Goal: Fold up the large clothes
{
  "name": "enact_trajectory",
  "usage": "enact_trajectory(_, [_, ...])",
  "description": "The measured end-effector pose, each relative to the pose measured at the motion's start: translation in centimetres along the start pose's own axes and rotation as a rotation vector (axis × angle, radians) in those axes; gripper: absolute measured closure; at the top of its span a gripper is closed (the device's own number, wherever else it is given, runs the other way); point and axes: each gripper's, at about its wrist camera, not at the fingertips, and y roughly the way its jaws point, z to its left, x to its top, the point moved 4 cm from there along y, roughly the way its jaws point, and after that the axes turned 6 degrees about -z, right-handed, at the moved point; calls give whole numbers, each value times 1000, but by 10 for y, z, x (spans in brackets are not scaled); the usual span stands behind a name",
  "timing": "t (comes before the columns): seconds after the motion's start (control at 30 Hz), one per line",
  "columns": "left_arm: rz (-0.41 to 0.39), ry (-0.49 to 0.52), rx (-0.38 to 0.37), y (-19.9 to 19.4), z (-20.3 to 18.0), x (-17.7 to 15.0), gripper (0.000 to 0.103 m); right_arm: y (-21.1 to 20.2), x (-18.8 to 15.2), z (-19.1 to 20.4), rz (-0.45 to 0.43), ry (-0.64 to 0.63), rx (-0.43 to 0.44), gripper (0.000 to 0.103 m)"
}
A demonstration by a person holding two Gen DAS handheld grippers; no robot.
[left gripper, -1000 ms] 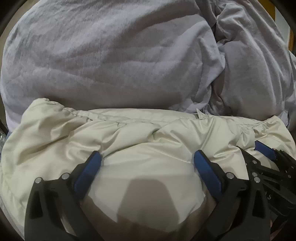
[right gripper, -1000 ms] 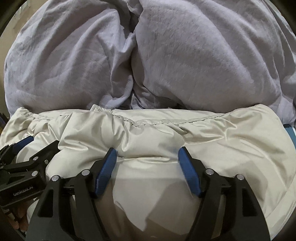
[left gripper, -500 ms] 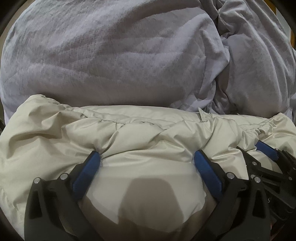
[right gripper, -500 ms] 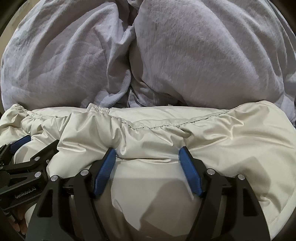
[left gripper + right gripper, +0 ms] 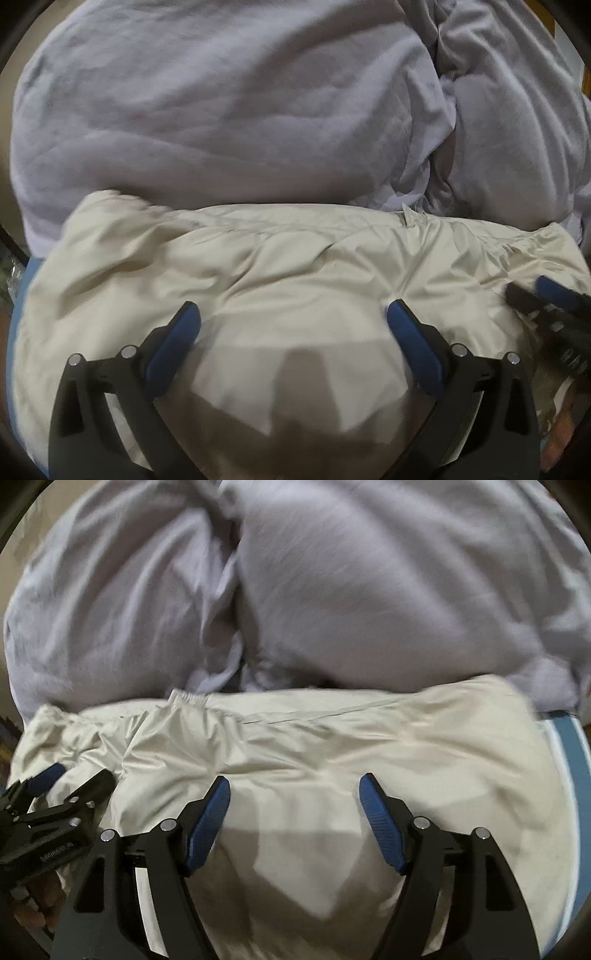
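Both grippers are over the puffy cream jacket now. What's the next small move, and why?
Probably close both on the fabric. The left gripper and right gripper stand open side by side, a bulge of the puffy cream jacket between each pair of blue pads, nothing pinched yet, and the crumpled lilac bedding lies just beyond.

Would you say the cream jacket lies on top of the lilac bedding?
No, the cream jacket lies in front of the lilac bedding, its far edge against it.

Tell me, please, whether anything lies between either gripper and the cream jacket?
Nothing visible does: the left gripper and the right gripper both sit directly on the cream jacket, jaws spread. The lilac duvet lies beyond it.
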Motion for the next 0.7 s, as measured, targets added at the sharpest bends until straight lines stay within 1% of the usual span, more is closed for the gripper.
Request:
enact_trajectory(0.07, [3, -17, 4, -12, 8, -2, 2, -16, 0, -14, -7, 15, -39, 29])
enact_trajectory(0.17, [5, -73, 26, -35, 28, -9, 2, -43, -2, -46, -23, 47, -91, 25])
enact_trajectory(0.2, [9, -105, 38, -45, 39, -13, 2, -51, -4, -58, -29, 61, -108, 25])
enact_trajectory(0.27, [16, -155, 54, -58, 55, -21, 2, -68, -9, -89, -35, 103, -130, 25])
enact_trajectory(0.3, [22, -195, 67, -67, 68, -27, 2, -76, -13, -108, -33, 133, -133, 25])
enact_trajectory(0.37, [26, -250, 94, -80, 87, -36, 2, -80, -24, -128, -15, 172, -124, 25])
enact_trajectory(0.4, [27, -290, 119, -89, 100, -44, 2, -82, -30, -144, 2, 198, -114, 25])
enact_trajectory(0.5, [27, -372, 179, -107, 124, -63, 2, -78, -50, -167, 55, 254, -65, 25])
enact_trajectory(0.6, [38, -444, 230, -124, 147, -86, 2, -61, -69, -170, 113, 281, 3, 25])
enact_trajectory(0.63, [43, -458, 234, -131, 155, -91, 2, -61, -73, -171, 121, 287, 19, 25])
enact_trajectory(0.7, [60, -484, 236, -134, 161, -100, 2, -61, -81, -174, 139, 325, 52, 25])
